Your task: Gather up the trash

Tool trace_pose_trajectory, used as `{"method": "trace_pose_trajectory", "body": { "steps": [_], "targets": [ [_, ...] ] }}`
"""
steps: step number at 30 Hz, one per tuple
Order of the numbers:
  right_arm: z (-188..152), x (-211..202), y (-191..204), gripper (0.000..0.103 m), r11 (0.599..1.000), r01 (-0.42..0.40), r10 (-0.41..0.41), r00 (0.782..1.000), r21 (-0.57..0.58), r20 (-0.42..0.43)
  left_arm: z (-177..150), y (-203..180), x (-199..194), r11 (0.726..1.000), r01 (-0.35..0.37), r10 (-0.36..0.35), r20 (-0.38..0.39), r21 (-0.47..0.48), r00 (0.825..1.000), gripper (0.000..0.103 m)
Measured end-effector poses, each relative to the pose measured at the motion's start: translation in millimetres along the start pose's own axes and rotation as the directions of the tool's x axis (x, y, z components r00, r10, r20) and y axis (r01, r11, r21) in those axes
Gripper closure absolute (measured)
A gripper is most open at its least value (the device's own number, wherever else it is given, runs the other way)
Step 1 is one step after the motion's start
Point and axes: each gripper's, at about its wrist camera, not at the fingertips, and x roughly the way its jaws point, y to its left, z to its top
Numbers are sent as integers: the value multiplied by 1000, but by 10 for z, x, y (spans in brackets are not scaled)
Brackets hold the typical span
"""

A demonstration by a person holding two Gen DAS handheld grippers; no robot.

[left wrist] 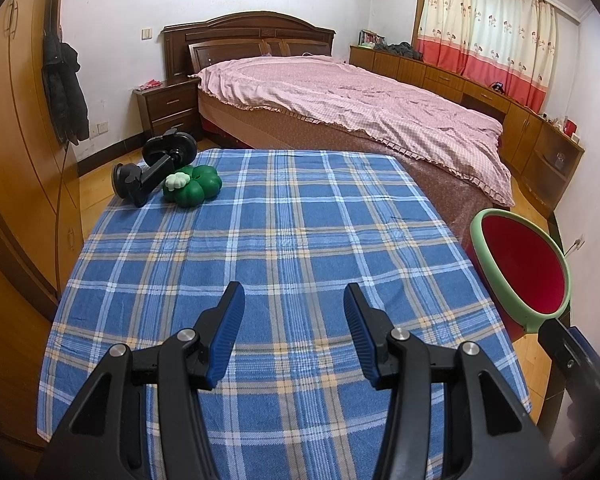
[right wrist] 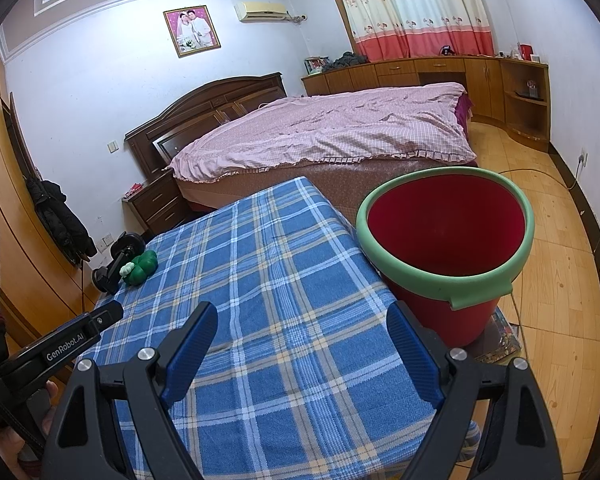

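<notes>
Blue ribbed pads on black arms, nearest the lens in each wrist view; left gripper (left wrist: 294,334) with jaws partly apart, nothing between them, above the cloth; right gripper (right wrist: 302,354) with jaws spread wider, likewise empty, its right finger (right wrist: 414,354) just in front of the bucket's lower wall, contact not discernible; the left unit's black body, lettered in white, shows at the lower left of the right wrist view, with part of a hand (right wrist: 4,452) beneath it

Blue, white and tan plaid cloth (left wrist: 284,240) covering a table; bare over most of its surface

Red bucket (right wrist: 446,240) with a pale green rim, upright, standing just off the table's right edge, near the right gripper; its inside looks empty as far as can be seen

Green clover-shaped item (left wrist: 194,188) with a small white flower piece on top, at the far left corner of the cloth, well apart from both grippers and from the bucket; just beside it, touching or nearly so, a black suction-cup mount (left wrist: 156,164) lying on its side

Beyond the table: bed (left wrist: 340,96) under a pink checked cover with a dark wooden headboard; dark bedside cabinet (left wrist: 168,106) to its left; wooden wardrobe (left wrist: 12,120) on the left wall with a dark coat hanging; low wooden cabinets under a cream and red curtain (right wrist: 416,8); framed picture (right wrist: 192,30) and an air conditioner high on the far wall
</notes>
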Motion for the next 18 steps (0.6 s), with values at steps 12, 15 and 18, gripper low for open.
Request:
{"method": "trace_pose_trajectory", "body": {
  "steps": [12,15,18],
  "targets": [
    [1,-2,2,15,1000,1,-1,1000,0,0,1,4,-5,1000,-1,1,2,-1,1000,51],
    [1,-4,3,15,1000,0,0,1000,0,0,-3,8,-9,1000,-1,1,1,-2,1000,51],
    [1,-4,4,15,1000,0,0,1000,0,1,0,11,-4,1000,-3,3,3,-4,1000,51]
  ]
}}
